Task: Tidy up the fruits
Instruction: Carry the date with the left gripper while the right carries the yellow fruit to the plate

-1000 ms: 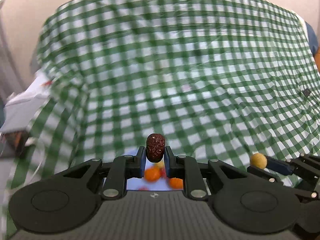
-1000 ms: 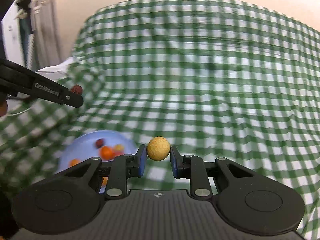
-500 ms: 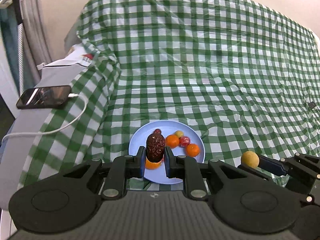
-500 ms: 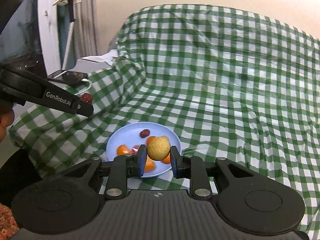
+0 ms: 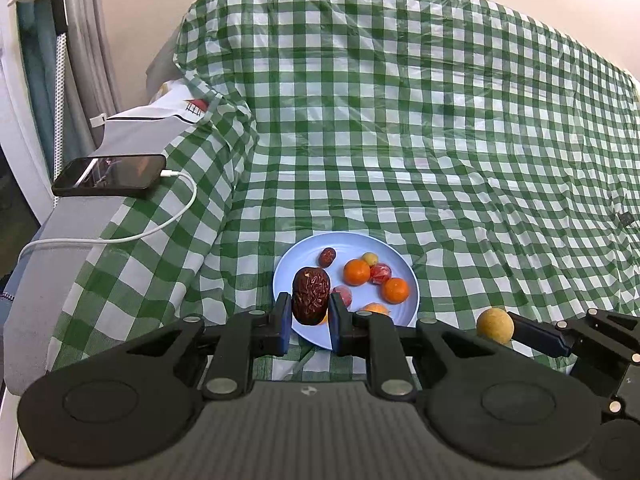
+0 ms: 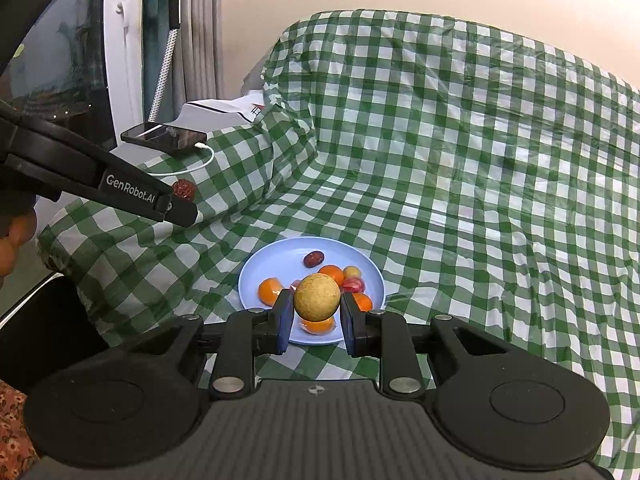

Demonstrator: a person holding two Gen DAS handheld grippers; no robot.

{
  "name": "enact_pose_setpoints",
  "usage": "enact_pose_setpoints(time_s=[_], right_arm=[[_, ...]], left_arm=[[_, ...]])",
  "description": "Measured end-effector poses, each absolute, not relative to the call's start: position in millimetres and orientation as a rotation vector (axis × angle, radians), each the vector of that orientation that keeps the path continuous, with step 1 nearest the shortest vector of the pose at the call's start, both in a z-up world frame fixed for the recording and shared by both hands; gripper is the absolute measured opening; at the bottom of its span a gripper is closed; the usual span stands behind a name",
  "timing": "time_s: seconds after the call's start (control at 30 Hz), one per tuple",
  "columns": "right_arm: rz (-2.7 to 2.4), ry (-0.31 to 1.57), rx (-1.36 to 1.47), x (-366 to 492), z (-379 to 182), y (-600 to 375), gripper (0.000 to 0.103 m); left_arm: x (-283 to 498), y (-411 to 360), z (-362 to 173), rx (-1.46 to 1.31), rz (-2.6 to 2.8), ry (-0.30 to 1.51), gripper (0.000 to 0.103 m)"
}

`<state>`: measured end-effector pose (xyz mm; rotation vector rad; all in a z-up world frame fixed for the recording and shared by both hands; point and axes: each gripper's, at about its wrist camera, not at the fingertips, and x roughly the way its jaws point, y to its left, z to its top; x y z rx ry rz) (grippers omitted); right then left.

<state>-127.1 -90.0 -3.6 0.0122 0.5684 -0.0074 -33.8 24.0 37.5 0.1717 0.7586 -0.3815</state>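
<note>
Nearest in the left wrist view, the left hand-held gripper (image 5: 310, 314) is clamped on a wrinkled dark brown dried date (image 5: 311, 295), which stands upright between its blue pads, held in the air. Nearest in the right wrist view, the right hand-held gripper (image 6: 316, 312) is closed on a round, rough-skinned yellow-tan fruit (image 6: 317, 297), also held in the air. Just beyond both lies a round pale blue plate (image 5: 292, 264) on the green-and-white checked cloth (image 5: 400, 140), near the cloth's front edge and toward its left side. On the plate lie small orange citrus fruits (image 5: 356, 272), a smaller dark red date (image 5: 327, 257), reddish fruits (image 5: 380, 273) and a small yellow fruit (image 5: 369, 258). Farther left, past the cloth's left edge, a black smartphone (image 5: 109, 175) with a white charging cable (image 5: 152, 232) rests on a grey surface.
</note>
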Motion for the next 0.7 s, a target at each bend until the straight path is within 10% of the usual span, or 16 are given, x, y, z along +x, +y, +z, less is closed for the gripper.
enact_pose_setpoints(time_s=[0.7], right_arm=[[-0.009, 0.643, 0.032, -108, -20, -99, 0.026]], left_arm=[[-11, 17, 16, 0.179, -0.386, 0.827, 0.021]])
